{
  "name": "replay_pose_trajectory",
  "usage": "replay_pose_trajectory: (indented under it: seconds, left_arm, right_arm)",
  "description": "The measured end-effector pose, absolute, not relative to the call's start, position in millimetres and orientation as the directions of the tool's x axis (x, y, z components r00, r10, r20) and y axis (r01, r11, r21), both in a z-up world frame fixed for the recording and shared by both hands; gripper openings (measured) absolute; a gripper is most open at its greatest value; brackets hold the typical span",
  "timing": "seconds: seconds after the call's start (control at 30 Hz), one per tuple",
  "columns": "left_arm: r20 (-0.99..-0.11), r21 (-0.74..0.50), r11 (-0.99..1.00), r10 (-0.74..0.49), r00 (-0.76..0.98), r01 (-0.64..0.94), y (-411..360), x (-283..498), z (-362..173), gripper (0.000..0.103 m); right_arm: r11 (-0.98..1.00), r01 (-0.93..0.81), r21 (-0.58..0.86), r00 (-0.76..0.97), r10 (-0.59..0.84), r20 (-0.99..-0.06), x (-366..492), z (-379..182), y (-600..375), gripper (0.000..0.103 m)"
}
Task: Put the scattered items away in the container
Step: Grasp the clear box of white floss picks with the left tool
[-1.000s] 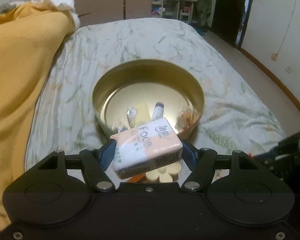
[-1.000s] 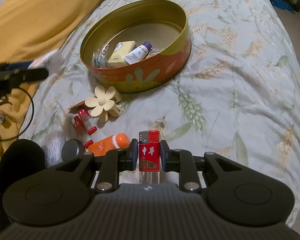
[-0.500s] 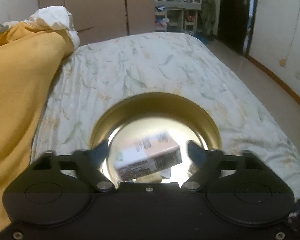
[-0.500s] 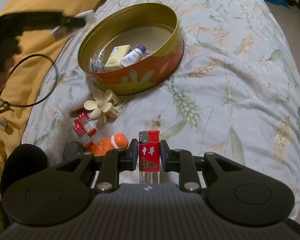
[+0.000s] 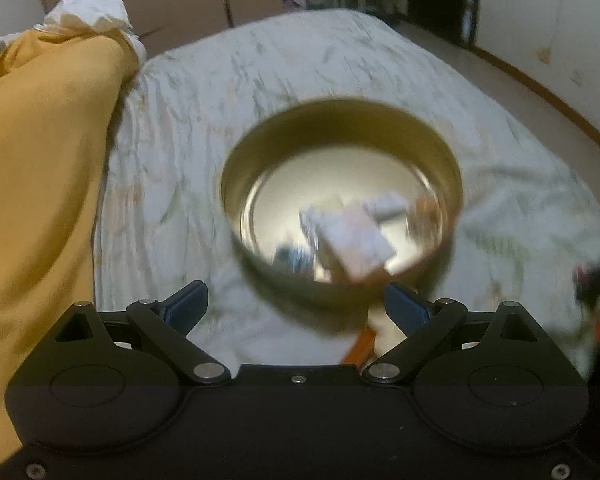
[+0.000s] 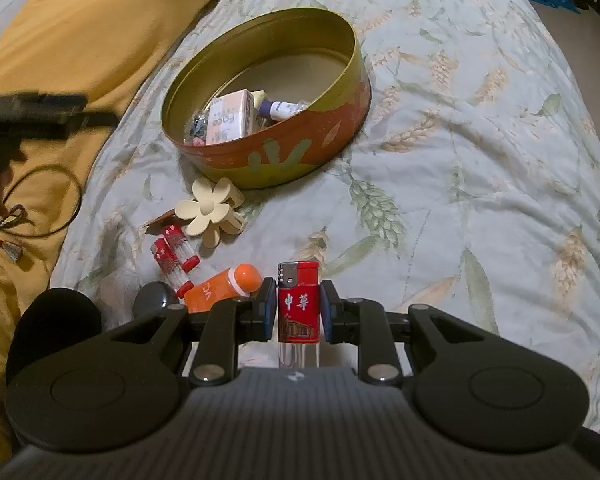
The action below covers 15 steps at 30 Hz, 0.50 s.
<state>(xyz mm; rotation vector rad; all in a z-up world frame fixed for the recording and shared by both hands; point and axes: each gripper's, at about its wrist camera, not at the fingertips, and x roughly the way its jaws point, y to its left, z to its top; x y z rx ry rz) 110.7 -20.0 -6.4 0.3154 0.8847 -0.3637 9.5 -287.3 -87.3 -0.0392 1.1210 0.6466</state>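
Tissue pack (image 6: pixel 231 117) dropped from left claw (image 5: pixel 296 308) into the tin (image 6: pixel 342 120); that claw now gapes empty. Right claw (image 6: pixel 298 308), short of the tin, clamps the red lighter (image 6: pixel 298 304).

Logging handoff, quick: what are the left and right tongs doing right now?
Left tongs: open, empty.
Right tongs: shut on the red lighter.

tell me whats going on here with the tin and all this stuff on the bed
A person with a gripper in each hand is tidying small items off the floral bedspread into the round orange-and-gold metal tin. The left gripper is empty, its jaws wide open, and the peach-and-white tissue pack lies inside the tin. The right gripper is shut on the red lighter. The cream flower-shaped hair clip and the orange tube are not yet in the tin.
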Motion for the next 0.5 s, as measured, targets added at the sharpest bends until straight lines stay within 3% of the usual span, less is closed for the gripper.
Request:
replay_pose_trajectory:
  seconds: [0.17,0.5]
  left_arm:
    - [-0.835,0.129,0.842,-0.193,0.515,0.524,3.3,75.4,-27.7,0.095]
    - [-0.891,0.037,0.601,-0.342,0.298,0.799,-3.5,17.1,-67.3,0.092]
  right_arm:
    - [0.82,-0.5,0.279,0.274,0.455,-0.847,6.3,-87.3,-285.6,0.026]
    - [0.829,-0.496,0.256,0.295,0.439,-0.849,-5.5,-79.0,-285.7,0.025]
